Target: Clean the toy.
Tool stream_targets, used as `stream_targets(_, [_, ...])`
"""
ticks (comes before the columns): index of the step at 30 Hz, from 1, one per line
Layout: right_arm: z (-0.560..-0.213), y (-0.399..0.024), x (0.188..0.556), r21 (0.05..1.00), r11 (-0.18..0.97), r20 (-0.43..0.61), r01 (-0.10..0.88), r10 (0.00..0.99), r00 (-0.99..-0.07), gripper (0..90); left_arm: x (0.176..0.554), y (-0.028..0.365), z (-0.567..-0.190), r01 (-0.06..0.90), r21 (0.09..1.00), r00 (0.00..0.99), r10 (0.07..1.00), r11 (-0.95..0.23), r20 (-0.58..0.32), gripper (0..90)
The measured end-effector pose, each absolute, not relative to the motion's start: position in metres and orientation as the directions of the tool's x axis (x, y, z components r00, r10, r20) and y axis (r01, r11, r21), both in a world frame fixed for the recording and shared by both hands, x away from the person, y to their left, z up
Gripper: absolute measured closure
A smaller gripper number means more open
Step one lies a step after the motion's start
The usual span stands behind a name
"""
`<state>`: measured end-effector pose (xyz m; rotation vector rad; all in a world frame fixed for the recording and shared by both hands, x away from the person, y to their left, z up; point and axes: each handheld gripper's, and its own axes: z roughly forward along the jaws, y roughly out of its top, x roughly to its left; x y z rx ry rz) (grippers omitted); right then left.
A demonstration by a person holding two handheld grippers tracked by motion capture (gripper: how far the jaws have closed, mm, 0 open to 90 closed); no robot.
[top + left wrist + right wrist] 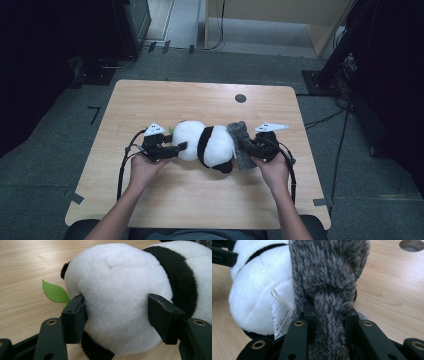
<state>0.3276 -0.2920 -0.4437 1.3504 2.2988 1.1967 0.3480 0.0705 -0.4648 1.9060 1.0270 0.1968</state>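
Plush panda [207, 145] lying on wooden table [150, 100]. Left gripper [176, 148] clamps its white head; right gripper [246, 146] pinches grey furry scarf [240, 145] at panda's other end.

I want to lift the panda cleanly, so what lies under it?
Under the panda only the wooden table shows, and a green felt leaf sticks out beside its head. Its underside is hidden.

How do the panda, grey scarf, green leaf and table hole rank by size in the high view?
1. Panda, clearly largest.
2. Grey scarf, partly hidden by the right claw.
3. Table hole and green leaf: both tiny and look alike, and the leaf is partly hidden, so unranked.
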Motion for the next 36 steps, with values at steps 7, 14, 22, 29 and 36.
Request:
stream_targets(7, [-0.451,-0.292,0.330,0.721,0.249,0.212,0.647,0.809,-0.548,72.9,0.349,0.070,-0.466,0.567,0.795,0.637,0.727,-0.216,-0.257,32.6])
stream_targets(14, [-0.462,-0.288,0.334,0.692,0.259,0.218,0.674,0.815,-0.536,73.0,0.350,0.072,-0.467,0.575,0.791,0.631,0.729,-0.208,-0.267,31.3])
stream_targets(22, [-0.477,-0.284,0.340,0.654,0.288,0.222,0.699,0.811,-0.542,72.7,0.350,0.073,-0.468,0.577,0.790,0.630,0.729,-0.209,-0.267,30.9])
stream_targets(29, [-0.482,-0.286,0.346,0.623,0.301,0.240,0.722,0.805,-0.542,72.0,0.350,0.073,-0.468,0.576,0.791,0.628,0.731,-0.206,-0.267,30.6])
stream_targets(36, [-0.465,-0.302,0.343,0.676,0.237,0.224,0.697,0.835,-0.502,72.9,0.349,0.072,-0.466,0.573,0.792,0.629,0.732,-0.210,-0.261,30.3])
